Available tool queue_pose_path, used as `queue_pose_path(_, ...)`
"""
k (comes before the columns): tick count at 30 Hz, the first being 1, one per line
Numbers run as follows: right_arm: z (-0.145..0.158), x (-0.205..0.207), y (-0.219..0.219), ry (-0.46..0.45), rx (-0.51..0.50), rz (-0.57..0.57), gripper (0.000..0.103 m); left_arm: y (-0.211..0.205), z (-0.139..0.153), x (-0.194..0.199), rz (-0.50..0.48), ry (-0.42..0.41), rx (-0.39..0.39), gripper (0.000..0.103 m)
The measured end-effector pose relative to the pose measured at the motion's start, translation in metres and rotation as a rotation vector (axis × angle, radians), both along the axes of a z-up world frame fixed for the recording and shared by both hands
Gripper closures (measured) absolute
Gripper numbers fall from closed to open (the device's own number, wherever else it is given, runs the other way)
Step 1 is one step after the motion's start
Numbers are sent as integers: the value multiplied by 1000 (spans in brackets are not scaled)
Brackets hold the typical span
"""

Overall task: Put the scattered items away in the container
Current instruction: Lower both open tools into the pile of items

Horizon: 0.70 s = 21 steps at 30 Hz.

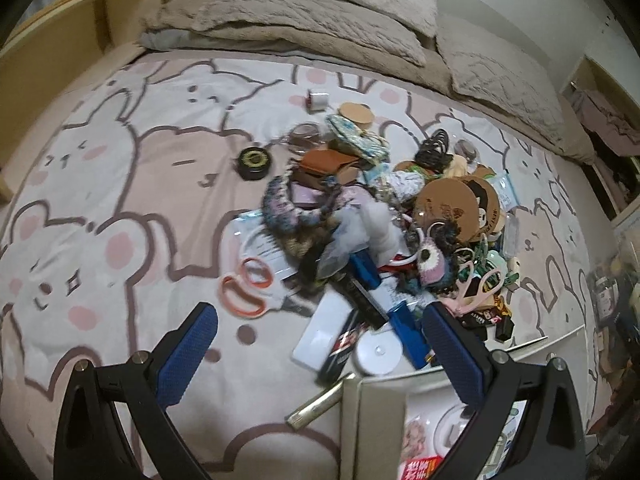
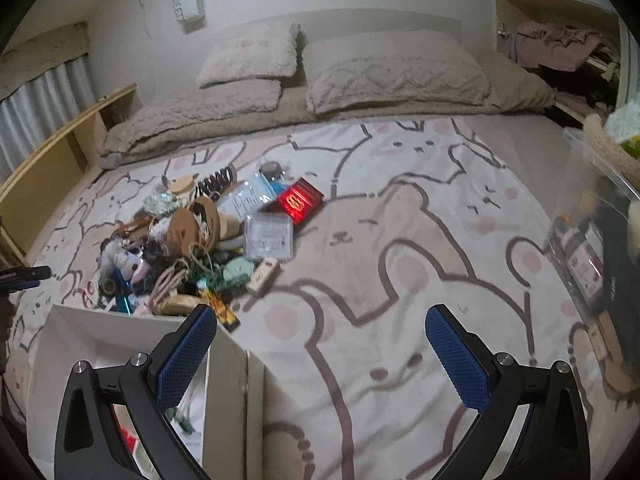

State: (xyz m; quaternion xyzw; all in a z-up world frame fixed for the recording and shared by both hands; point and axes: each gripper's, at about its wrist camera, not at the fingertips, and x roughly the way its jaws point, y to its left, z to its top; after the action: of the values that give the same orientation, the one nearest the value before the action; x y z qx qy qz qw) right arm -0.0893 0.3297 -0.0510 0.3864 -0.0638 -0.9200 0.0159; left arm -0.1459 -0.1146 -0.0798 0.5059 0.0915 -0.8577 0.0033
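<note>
The left gripper (image 1: 320,336) is hovering with its jaws spread wide and nothing between them, pointing down at the near edge of the pile (image 1: 384,216) of small things heaped on the bed (image 1: 100,184). It is sitting low and close, which suggests it is lining up for a pick from that near edge, where the orange scissors (image 1: 246,286), a white flat case (image 1: 320,336) and a round white lid (image 1: 378,354) are lying loose and easier to reach than anything buried in the middle. A black round tin (image 1: 253,162) and a small roll of tape (image 1: 317,100) are lying apart from the heap, farther up the blanket.

The box (image 1: 370,412) that is taking the items is standing just under the left gripper, its cream wall touching the near side of the heap, so each carry is likely short. A few things are already lying inside it, though they are too blurred to name.

The right gripper (image 2: 320,336) is also released and empty, hanging over bare blanket to the right of the box (image 2: 228,384), well clear of the heap (image 2: 188,240). From there a red packet (image 2: 300,200) and a clear plastic case (image 2: 270,236) on the heap's right side look the nearest picks. A clear bin (image 2: 592,208) of other goods is standing at the far right edge; I cannot tell whether it belongs to the job.

Most of the heap is still outside the box, so the tidying looks far from finished.
</note>
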Motion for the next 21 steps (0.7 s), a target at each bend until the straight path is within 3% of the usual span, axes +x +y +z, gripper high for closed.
queue_pose_path(4, -3, -19, -4, 11, 44, 28, 0, 15, -6, -16, -65, 10, -30, 0)
queue_pose_path(10, -9, -56, -6, -61, 54, 58, 0, 40, -15, -44, -152, 24, -78, 2)
queue_pose_path(19, 3, -106, -36, -125, 100, 128, 0, 63, -41, -69, -233, -26, -70, 2)
queue_pose_path(20, 3, -110, -42, -134, 106, 146, 0, 66, -45, -70, -242, -34, -84, 2)
queue_pose_path(21, 3, -113, -48, -143, 109, 164, 0, 68, -47, -70, -251, -39, -95, 10)
